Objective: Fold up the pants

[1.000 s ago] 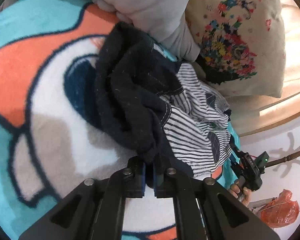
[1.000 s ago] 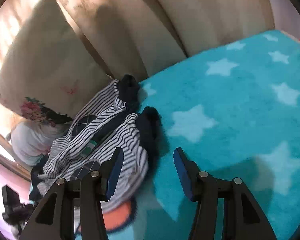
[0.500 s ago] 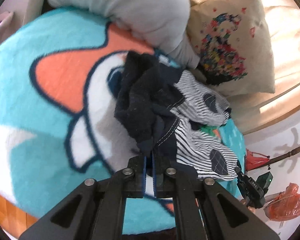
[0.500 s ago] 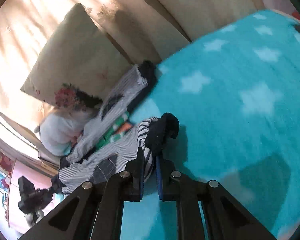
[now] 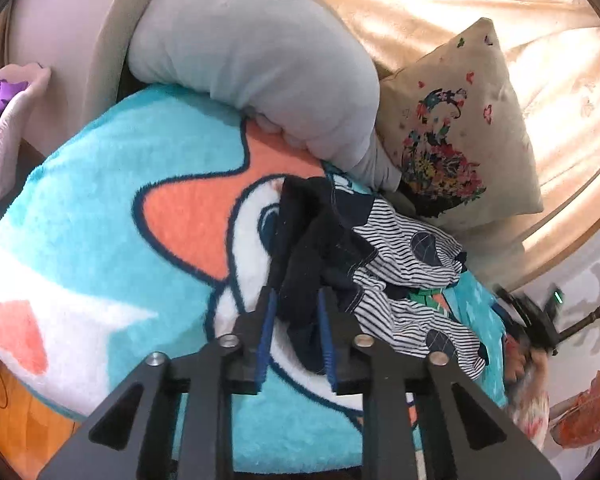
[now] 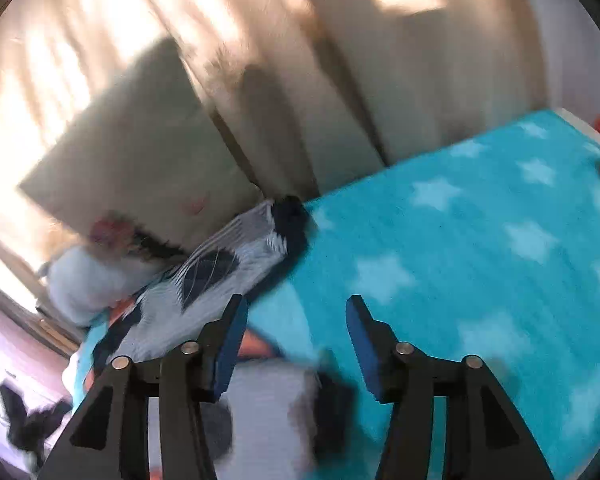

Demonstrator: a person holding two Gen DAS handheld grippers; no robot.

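The pants (image 5: 404, 252) are striped white and navy with a dark navy waistband and cuffs. They lie crumpled on a blue cartoon blanket (image 5: 100, 200). My left gripper (image 5: 296, 312) is partly open, with the dark waistband (image 5: 300, 264) hanging loosely between its fingers. In the blurred right wrist view, my right gripper (image 6: 296, 320) is open and empty above the blanket (image 6: 480, 260). One striped leg (image 6: 220, 272) stretches away from it to a dark cuff (image 6: 292, 220). The other leg (image 6: 276, 416) lies below the fingers.
A grey plush toy (image 5: 260, 64) and a floral cushion (image 5: 460, 132) lie against the beige sofa back (image 5: 440, 0) behind the pants. The blanket's edge drops to a wooden floor (image 5: 16, 412) at lower left. An orange bag (image 5: 588, 408) sits at lower right.
Both grippers opened: the left let the waistband loose, and the right let go of the dark cuff. Both pulled back and up from the pants.
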